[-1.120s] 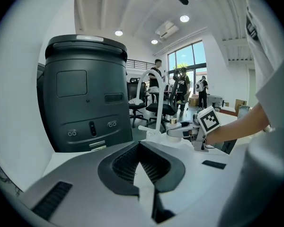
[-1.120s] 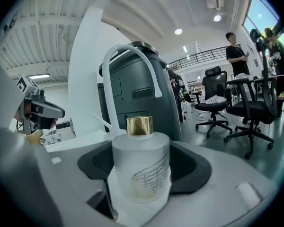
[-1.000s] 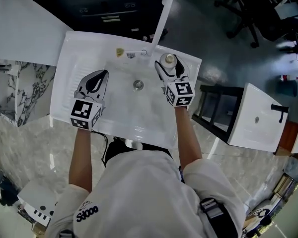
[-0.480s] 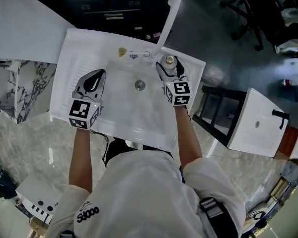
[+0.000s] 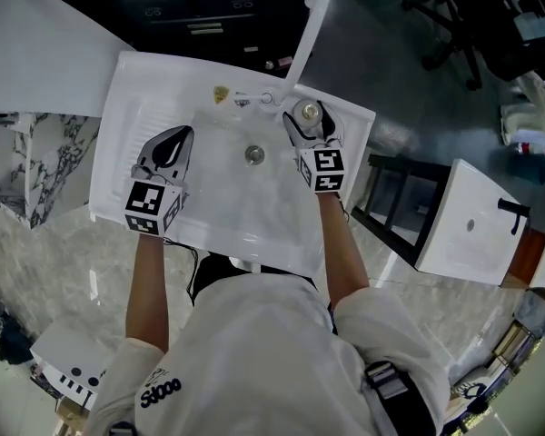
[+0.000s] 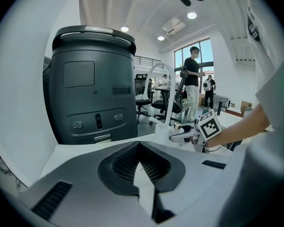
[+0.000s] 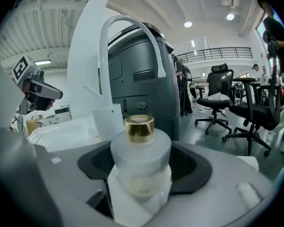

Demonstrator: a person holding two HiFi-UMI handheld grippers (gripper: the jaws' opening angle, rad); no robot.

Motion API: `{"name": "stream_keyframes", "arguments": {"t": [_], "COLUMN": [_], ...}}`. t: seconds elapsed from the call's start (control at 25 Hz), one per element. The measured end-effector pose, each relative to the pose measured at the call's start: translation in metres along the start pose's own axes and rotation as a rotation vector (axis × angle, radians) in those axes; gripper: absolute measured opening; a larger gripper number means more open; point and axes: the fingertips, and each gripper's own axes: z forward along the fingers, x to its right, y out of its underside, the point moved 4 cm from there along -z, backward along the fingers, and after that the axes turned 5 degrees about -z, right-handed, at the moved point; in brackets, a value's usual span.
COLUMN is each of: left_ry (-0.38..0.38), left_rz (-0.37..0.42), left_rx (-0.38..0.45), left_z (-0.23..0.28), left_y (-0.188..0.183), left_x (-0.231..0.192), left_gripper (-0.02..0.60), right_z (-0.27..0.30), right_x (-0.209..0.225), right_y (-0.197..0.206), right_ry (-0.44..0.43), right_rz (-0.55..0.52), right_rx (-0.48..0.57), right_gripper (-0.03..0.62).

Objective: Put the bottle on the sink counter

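Note:
A frosted glass bottle (image 7: 140, 160) with a gold cap (image 7: 139, 128) stands upright between the jaws of my right gripper (image 7: 142, 195), which is shut on it. In the head view the bottle (image 5: 306, 112) is over the back right corner of the white sink counter (image 5: 356, 121), just right of the faucet base (image 5: 269, 98). I cannot tell whether it touches the counter. My left gripper (image 5: 168, 148) hovers over the left side of the basin, shut with nothing in it, its tips meeting (image 6: 146, 193). From the left gripper view the bottle (image 6: 178, 126) shows far off.
A tall white arched faucet (image 5: 305, 30) rises at the back of the sink. The drain (image 5: 253, 155) sits mid-basin and a small yellow mark (image 5: 221, 94) lies on the back ledge. A big dark grey machine (image 6: 92, 84) stands behind. Another white sink (image 5: 468, 216) is at the right.
Both grippers stay almost where they were, and the bottle remains in the right gripper by the faucet. Only the head view has shifted slightly.

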Motion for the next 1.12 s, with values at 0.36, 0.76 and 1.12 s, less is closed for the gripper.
{"name": "stream_keyframes", "arguments": {"t": [0.36, 0.76, 1.12], "left_ry": [0.012, 0.037, 0.082], "left_rz": [0.001, -0.001, 0.022], "left_rx": [0.004, 0.023, 0.033], "left_z": [0.001, -0.013, -0.029], "left_y": [-0.001, 0.0, 0.004], "left_x": [0.002, 0.003, 0.006], "left_gripper": [0.0, 0.0, 0.0], "right_z": [0.007, 0.0, -0.039], "right_x": [0.001, 0.004, -0.006], "right_y": [-0.001, -0.003, -0.019], "right_ry": [0.054, 0.067, 0.139], "right_rz": [-0.019, 0.023, 0.056], "right_rx": [-0.016, -0.05, -0.082], "right_gripper": [0.345, 0.356, 0.356]}}
